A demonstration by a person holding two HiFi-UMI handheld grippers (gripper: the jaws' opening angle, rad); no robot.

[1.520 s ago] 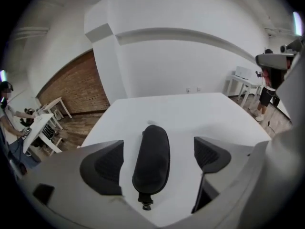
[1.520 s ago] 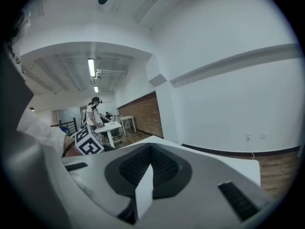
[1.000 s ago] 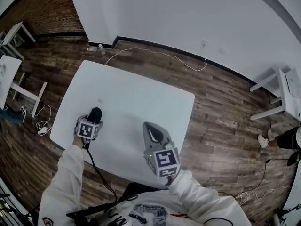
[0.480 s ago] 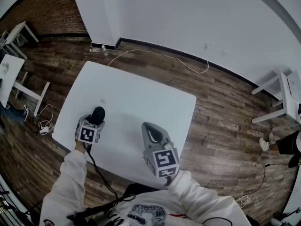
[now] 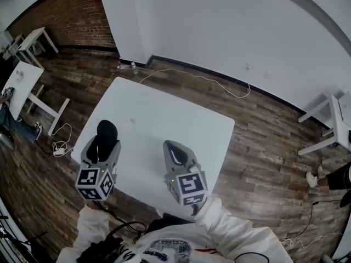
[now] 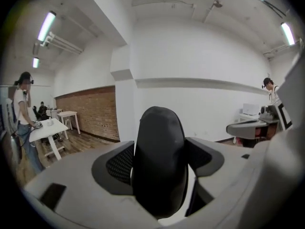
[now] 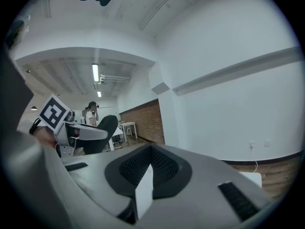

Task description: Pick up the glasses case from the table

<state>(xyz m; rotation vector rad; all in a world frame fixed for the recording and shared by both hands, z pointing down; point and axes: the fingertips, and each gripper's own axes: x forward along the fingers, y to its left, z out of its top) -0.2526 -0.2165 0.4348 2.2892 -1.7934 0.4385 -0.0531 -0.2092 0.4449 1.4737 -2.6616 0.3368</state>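
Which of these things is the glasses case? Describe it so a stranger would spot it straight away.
Find the white table in the middle of the wooden floor. Above its near left corner, the left gripper clamps the glasses case: a smooth, rounded shell, black where the grippers and the table are pale.

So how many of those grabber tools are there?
2. The left gripper, clamping the glasses case, is over the table at its left; the right gripper, shut and empty, nearer the middle.

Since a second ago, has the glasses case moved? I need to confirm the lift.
Yes. Held in the left gripper, the glasses case has risen off the white table toward the camera, above the table's left edge.
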